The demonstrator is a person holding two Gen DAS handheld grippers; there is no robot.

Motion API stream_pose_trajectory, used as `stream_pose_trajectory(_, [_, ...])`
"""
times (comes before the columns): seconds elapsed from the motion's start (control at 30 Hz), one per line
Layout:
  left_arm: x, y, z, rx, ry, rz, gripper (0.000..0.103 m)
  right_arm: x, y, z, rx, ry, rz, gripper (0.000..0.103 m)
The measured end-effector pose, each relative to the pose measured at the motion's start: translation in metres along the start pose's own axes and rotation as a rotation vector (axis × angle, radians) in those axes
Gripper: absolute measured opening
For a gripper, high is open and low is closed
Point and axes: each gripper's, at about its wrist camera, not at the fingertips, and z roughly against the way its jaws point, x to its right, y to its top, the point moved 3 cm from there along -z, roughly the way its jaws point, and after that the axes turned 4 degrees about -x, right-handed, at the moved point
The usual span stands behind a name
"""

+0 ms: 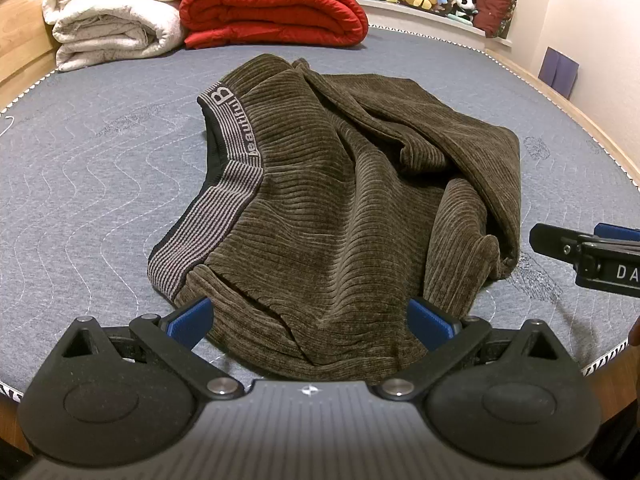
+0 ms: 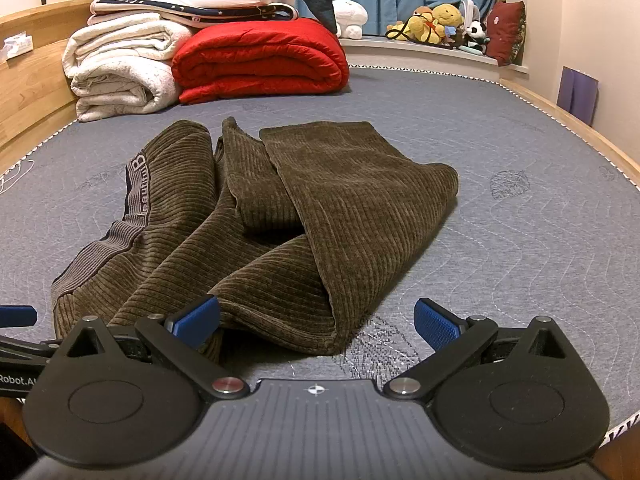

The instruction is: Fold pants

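Brown corduroy pants (image 1: 340, 216) with a grey striped waistband (image 1: 224, 184) lie rumpled on the grey mattress (image 1: 80, 168). Their legs are doubled back over each other, seen in the right wrist view as the pants (image 2: 320, 216). My left gripper (image 1: 310, 320) is open, its blue fingertips (image 1: 192, 320) on either side of the near edge of the cloth, close to the waistband corner. My right gripper (image 2: 316, 322) is open too, with the near fold of a leg between its pads. The right gripper's fingers (image 1: 576, 248) show at the right edge of the left wrist view.
A folded white quilt (image 1: 112, 16) and a red duvet (image 1: 272, 8) are stacked at the far end of the mattress (image 2: 520, 240). Plush toys (image 2: 440, 24) sit on a ledge beyond. A wooden bed frame (image 2: 560, 116) runs along the right side.
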Motion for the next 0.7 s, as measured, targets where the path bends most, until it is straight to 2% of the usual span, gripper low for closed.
stream_pose_trajectory(0.5, [0.001,0.0,0.0,0.016,0.004,-0.001,0.103,0.001,-0.002,-0.002,0.001,-0.006,-0.002,0.102])
stream_pose_trajectory(0.6, [0.001,0.0,0.004,0.05,0.002,-0.005,0.103,0.002,-0.002,0.0,0.018,-0.02,-0.004,0.102])
stream_pose_trajectory(0.7, [0.0,0.007,0.015,0.154,-0.015,-0.009,0.103,0.003,0.001,0.004,0.051,-0.036,-0.007,0.099])
